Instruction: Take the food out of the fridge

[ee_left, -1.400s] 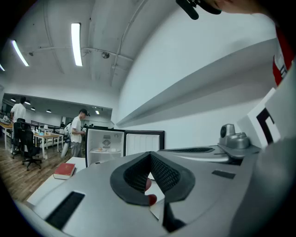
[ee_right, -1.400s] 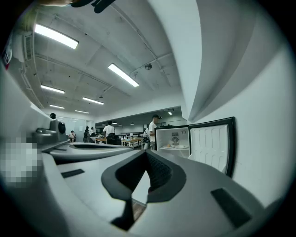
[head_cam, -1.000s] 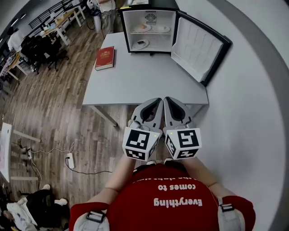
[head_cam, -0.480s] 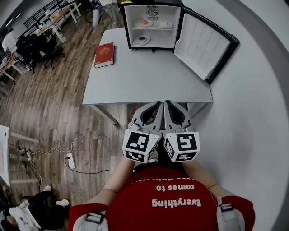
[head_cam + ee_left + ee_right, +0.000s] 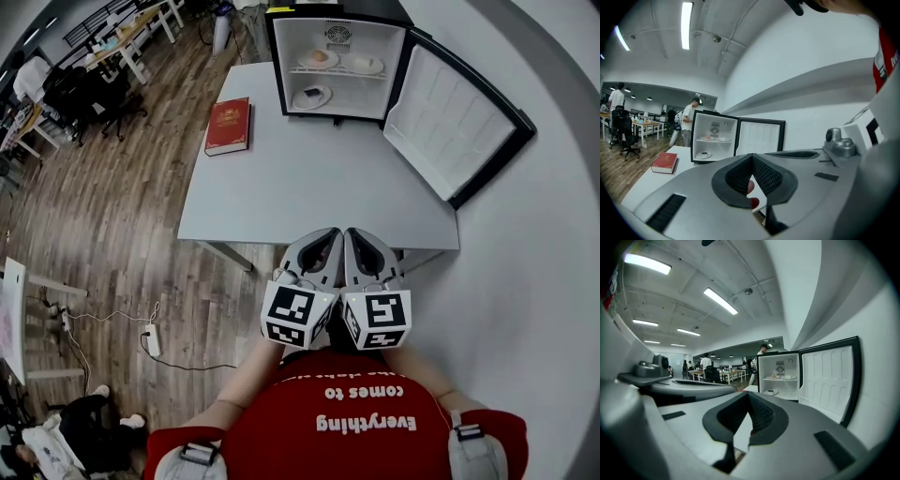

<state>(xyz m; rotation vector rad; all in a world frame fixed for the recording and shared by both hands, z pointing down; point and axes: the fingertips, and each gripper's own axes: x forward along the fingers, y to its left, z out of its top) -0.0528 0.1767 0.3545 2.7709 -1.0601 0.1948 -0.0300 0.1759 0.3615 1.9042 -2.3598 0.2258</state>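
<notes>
edging nearer the table [image 5: 309, 178], lowering the left gripper [image 5: 331, 233] and right gripper [image 5: 350, 233], keeping both pinched fully shut on nothing. still leaving the food [image 5: 319, 57], maybe three plates [image 5: 312, 96], inside the open fridge [image 5: 275, 56] at the far end.

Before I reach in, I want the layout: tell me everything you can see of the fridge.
The fridge is small, black outside, white inside, standing upright at the far end of the grey table. Its door hangs wide open to the right. A shelf carries two plates; a third plate sits on its floor below.
</notes>
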